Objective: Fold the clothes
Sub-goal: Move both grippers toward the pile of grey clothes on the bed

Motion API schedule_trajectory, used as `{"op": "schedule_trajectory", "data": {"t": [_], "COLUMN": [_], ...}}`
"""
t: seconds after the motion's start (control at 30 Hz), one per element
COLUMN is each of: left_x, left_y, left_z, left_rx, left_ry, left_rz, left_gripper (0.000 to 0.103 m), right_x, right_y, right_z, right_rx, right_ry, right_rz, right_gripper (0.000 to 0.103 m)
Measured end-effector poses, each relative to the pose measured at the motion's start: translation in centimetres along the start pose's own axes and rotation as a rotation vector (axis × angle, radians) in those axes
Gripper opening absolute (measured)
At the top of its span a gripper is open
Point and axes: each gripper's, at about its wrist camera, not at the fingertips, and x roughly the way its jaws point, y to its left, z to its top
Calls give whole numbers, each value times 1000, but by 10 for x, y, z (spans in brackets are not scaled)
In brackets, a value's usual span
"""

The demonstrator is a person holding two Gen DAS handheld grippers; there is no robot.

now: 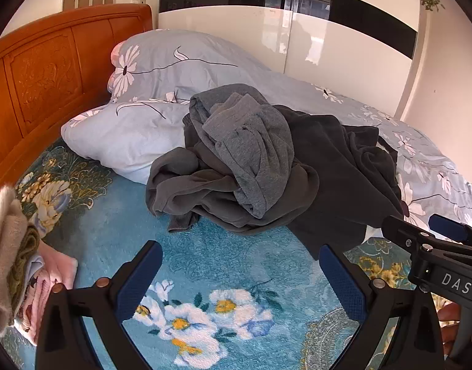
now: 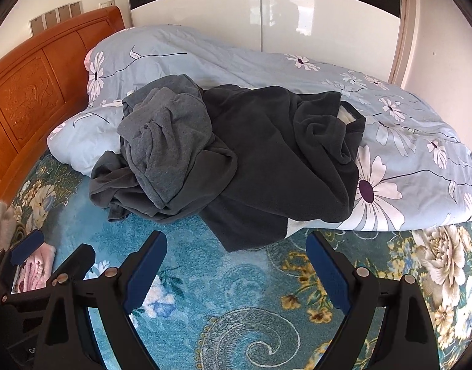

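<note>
Clothes are lying in a crumpled heap on the bed: a lighter grey garment [image 1: 251, 145] is sitting on top of a dark charcoal garment [image 2: 266, 154], both resting against the floral duvet [image 2: 405, 141] and spilling onto the teal blanket [image 1: 205, 246]. Left tongs [image 1: 240, 280] and right tongs [image 2: 236, 273] are hovering short of the heap, both spread wide and holding nothing. Judging by this, taking the top grey piece first, pinching an edge rather than bunched folds, is looking wisest.
</note>
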Motion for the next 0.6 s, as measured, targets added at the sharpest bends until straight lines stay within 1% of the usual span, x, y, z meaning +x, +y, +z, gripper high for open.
{"op": "schedule_trajectory", "data": {"t": [0.13,0.2,0.37,0.6], "left_x": [7,13,22,36], "left_y": [5,7,8,18], "left_z": [-1,-1,-2,-1], "left_rx": [-4,-2,13,-26], "left_ry": [4,19,35,53], "left_rz": [2,-3,-10,-26], "left_gripper": [103,103,103,103], "right_x": [8,11,21,34], "right_y": [6,9,19,36], "right_z": [2,3,6,10], "right_rx": [-17,-22,-58,-90], "right_ry": [-2,1,14,33], "right_rz": [-13,-18,7,11], "right_gripper": [92,92,92,92]}}
